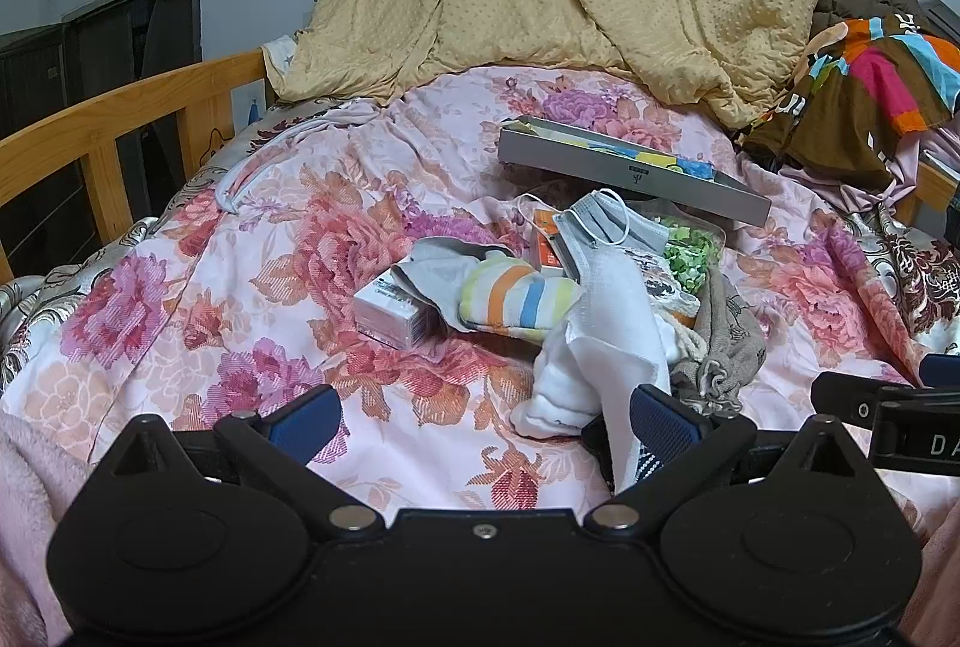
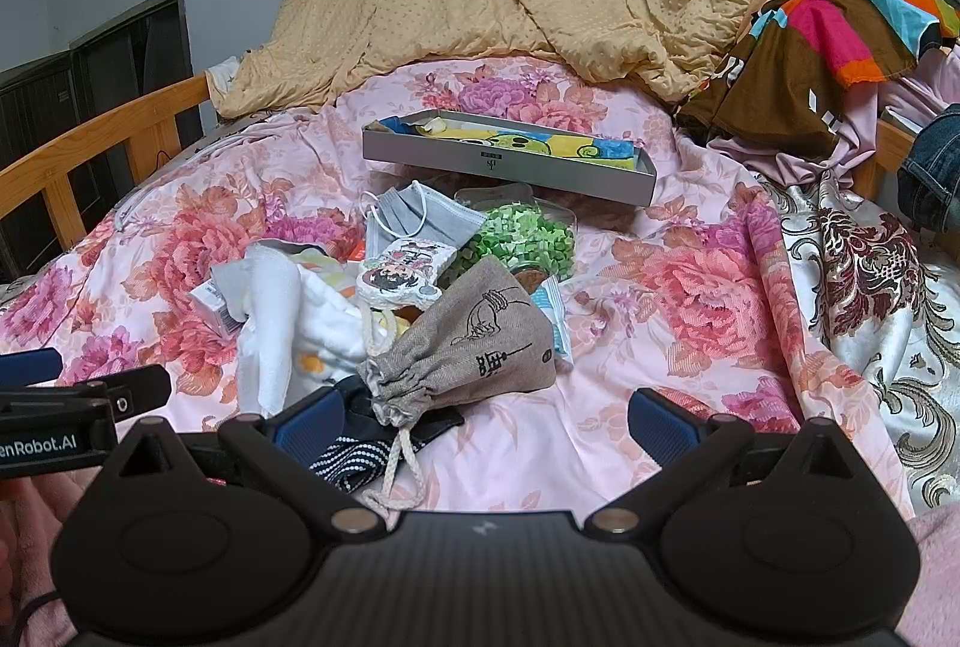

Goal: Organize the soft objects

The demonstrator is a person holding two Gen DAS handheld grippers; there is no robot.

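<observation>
A: Which step is this?

B: Sorting looks barely begun. The soft things, a white cloth [image 1: 618, 323], a striped sock [image 1: 516, 296] and a grey pouch [image 2: 474, 341], lie heaped mid-bed, near the grey tray [image 2: 510, 167].

A: The grippers?

B: The left gripper [image 1: 486, 422] and right gripper [image 2: 486, 419] both have jaws spread, holding nothing. Next, probably pinch the pouch.

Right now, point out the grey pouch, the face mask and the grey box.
Grey pouch [image 2: 474, 341]: right wrist view, middle of its printed side.
Face mask [image 2: 420, 215]: right wrist view, pleated front.
Grey box [image 2: 504, 167]: right wrist view, front wall near the logo.
</observation>
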